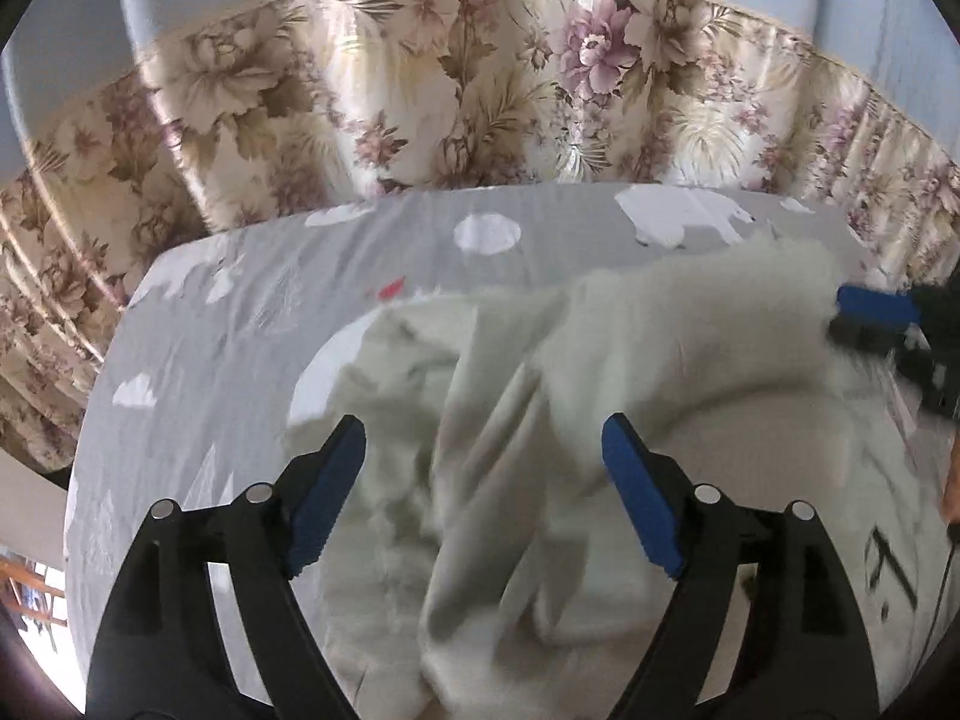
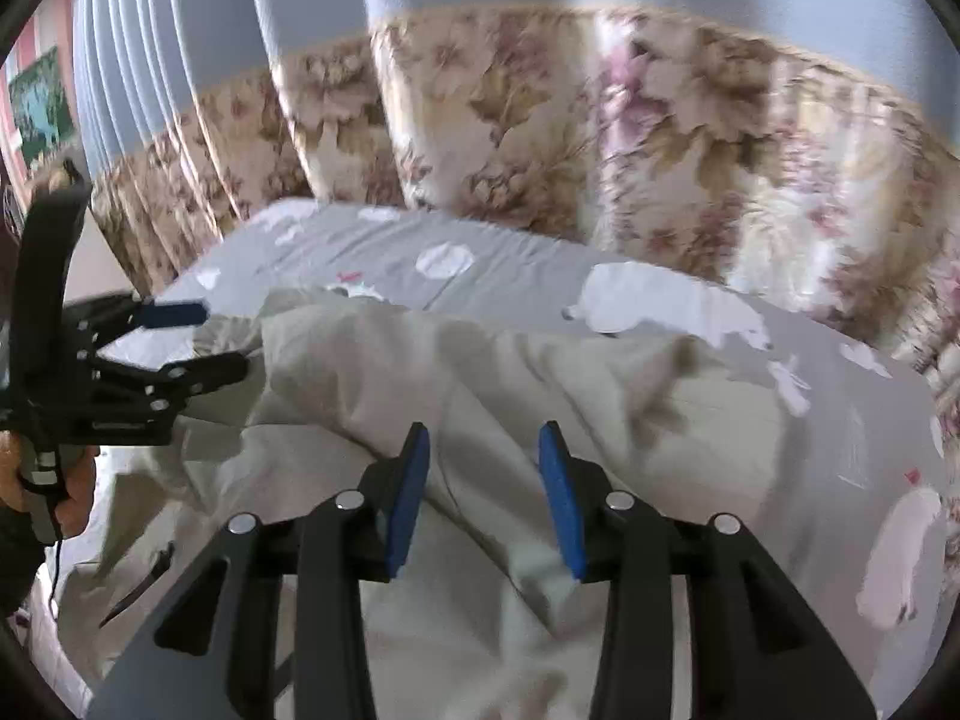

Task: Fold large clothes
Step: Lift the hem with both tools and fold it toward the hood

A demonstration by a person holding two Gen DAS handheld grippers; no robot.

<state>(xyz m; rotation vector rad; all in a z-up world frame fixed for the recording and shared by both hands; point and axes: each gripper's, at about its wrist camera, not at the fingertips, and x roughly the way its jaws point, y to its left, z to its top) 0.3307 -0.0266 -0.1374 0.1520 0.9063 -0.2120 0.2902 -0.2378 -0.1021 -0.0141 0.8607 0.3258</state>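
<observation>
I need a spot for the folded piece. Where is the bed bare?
Bare sheet lies in a band between the cream garment and the floral curtain, and beside the garment's left edge. The near middle is crowded: bunched garment under left gripper and right gripper.

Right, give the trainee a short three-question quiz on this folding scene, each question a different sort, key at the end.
1. True or false: the left gripper has its jaws clamped on the crumpled cream fabric garment.
2. Multiple choice: the garment lies on (A) a bare wooden table, (B) a grey bedsheet printed with white polar bears, (C) a tiled floor.
3. Fill in: behind the bed hangs a ______-patterned curtain.

Key:
1. False. Its jaws stand wide apart above the cloth; the right gripper is open too.
2. B.
3. Floral.
</observation>
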